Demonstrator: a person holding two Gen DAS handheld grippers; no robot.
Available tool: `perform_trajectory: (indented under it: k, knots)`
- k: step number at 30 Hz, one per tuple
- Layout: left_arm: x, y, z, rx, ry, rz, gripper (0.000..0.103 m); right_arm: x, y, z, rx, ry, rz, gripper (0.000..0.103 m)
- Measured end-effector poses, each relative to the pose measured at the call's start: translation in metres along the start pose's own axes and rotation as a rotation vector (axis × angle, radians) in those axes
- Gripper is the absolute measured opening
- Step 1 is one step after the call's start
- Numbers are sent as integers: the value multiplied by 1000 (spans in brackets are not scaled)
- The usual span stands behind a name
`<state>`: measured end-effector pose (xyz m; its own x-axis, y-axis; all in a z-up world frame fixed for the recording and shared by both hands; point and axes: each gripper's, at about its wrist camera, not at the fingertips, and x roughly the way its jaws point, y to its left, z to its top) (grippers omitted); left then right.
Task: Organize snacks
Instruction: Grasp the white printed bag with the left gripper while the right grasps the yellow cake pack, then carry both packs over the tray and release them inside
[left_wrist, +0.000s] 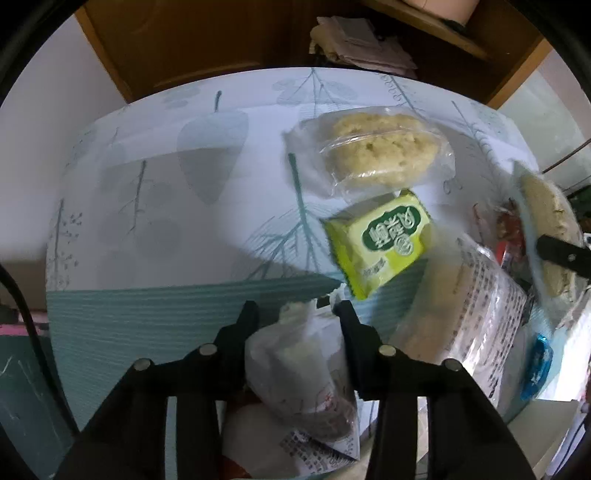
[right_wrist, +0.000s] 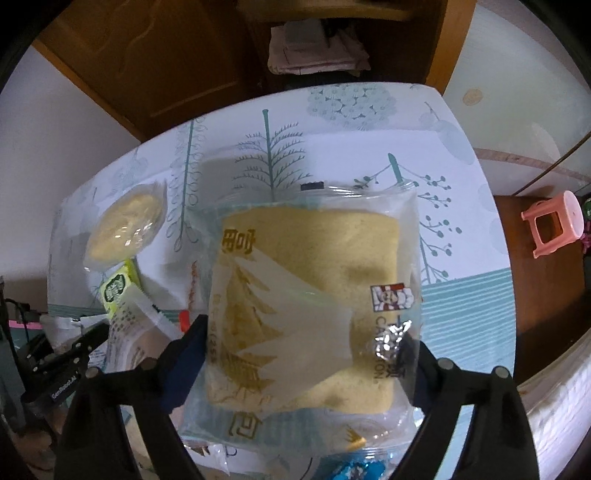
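Note:
My left gripper (left_wrist: 295, 312) is shut on a white wrapped snack packet (left_wrist: 295, 373), held above the table. My right gripper (right_wrist: 306, 332) is shut on a clear-wrapped square bread packet (right_wrist: 314, 306), held up over the table; that packet shows edge-on at the far right of the left wrist view (left_wrist: 550, 229). On the leaf-print tablecloth (left_wrist: 166, 177) lie a round pale cake in clear wrap (left_wrist: 380, 147), also seen in the right wrist view (right_wrist: 125, 225), and a yellow-green snack packet (left_wrist: 384, 240), also in the right wrist view (right_wrist: 118, 288). A large clear bag with printed text (left_wrist: 476, 325) lies beside it.
A brown wooden cabinet (left_wrist: 192, 40) with folded cloths (left_wrist: 362, 44) stands behind the table. A pink stool (right_wrist: 554, 221) is on the floor at the right. A blue wrapper (left_wrist: 537, 362) lies near the right edge. My left gripper's body shows at lower left of the right wrist view (right_wrist: 62, 365).

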<state>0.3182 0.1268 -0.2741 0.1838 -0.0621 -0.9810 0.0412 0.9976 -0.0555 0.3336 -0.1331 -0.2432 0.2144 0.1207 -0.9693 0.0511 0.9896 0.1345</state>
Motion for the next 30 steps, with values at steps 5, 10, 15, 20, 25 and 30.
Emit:
perform_trajectory:
  k: [5,10,15,20,25,30]
  knots:
    - [-27,-2,-10,0,-63,31,40,-26,0,-9,7,-58,60,90]
    - [-91,-7,-15,7,-163,32,40,-68,-2,-17,-5,-131,153,90]
    - [-160,-19,-30,14,-250,-8,40,-114,-1,-23,-22,-202,248,90]
    - [-222,-47,-62,32,-315,-68,41,-170,-10,-54,-44,-266,317,90]
    - [-263,-79,-111,47,-358,-122,41,-220,-18,-104,-96,-334,339,90]
    - [-277,-104,-165,35,-364,-135,41,-249,-19,-173,-170,-370,300,90]
